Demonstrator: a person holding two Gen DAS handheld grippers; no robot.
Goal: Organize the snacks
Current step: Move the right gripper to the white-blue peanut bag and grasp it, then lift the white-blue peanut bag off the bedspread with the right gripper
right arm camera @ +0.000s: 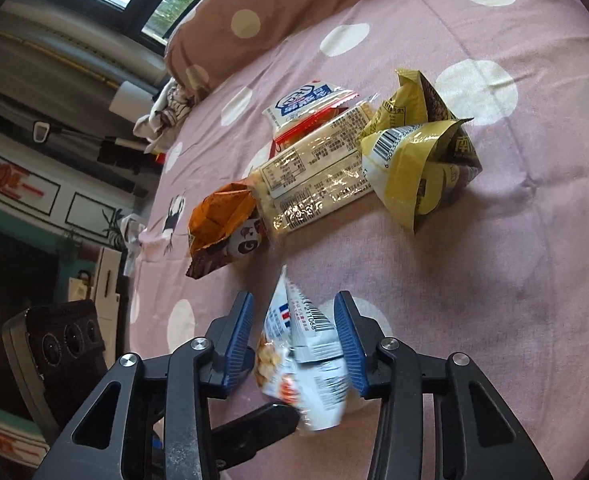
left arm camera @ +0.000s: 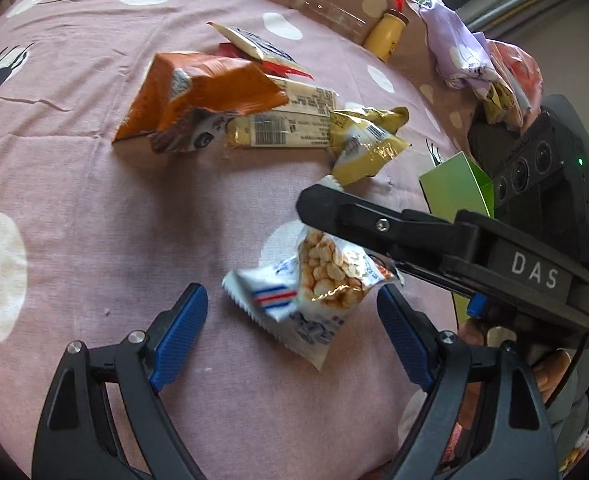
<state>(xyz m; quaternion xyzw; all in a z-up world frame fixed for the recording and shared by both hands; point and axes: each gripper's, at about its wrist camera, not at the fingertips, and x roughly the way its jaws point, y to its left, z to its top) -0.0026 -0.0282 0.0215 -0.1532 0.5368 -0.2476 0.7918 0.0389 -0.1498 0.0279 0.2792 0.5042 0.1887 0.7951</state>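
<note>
The right gripper (right arm camera: 292,344) has its blue pads clamped on the small white peanut packet (right arm camera: 298,360), crumpling it in the middle, and the packet looks lifted just off the pink spotted bedsheet (right arm camera: 494,280). The left gripper (left arm camera: 292,320) is spread wide with nothing in it, hovering right by that same packet. If I were doing this I'd keep the squeeze steady, since that slick film could slide out, and carry it clear of the pile before letting go. I'd guess the green box (left arm camera: 454,188) off to the side is where it goes, but that's just a guess. Farther out the orange bag (left arm camera: 198,92), the long cracker pack (right arm camera: 314,176) and the yellow bag (right arm camera: 414,160) sit bunched together and touching. The green box is mostly hidden behind the right tool, so I can't tell if it's open or has anything inside. The packet's lower end is blurry too.
</note>
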